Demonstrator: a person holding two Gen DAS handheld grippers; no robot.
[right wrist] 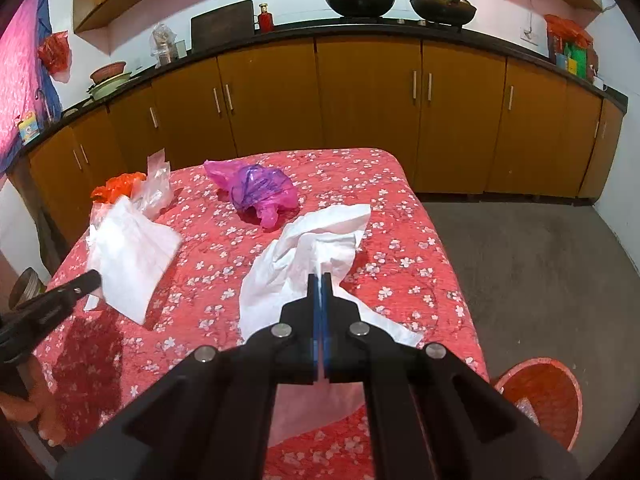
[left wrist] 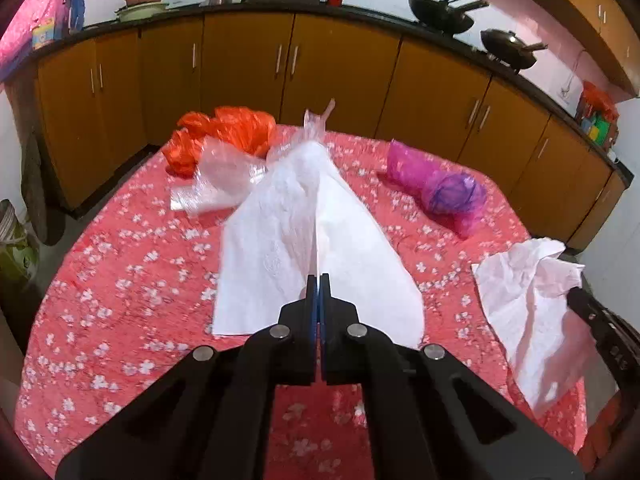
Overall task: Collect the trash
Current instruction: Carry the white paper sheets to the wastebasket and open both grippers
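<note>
Here, two white tissues are lifted over the table (right wrist: 400,216): the left gripper (left wrist: 319,280) pinches one tissue (left wrist: 280,248), the right gripper (right wrist: 320,280) the other tissue (right wrist: 304,248). Three plastic bags remain: orange bag (left wrist: 224,132), clear bag (left wrist: 224,180), pink bag (right wrist: 256,188).

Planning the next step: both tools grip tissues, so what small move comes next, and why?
Probably swing the right tool toward the orange bin at the table's near right corner and release there: its white tissue is already clamped and that bin sits nearest.
</note>
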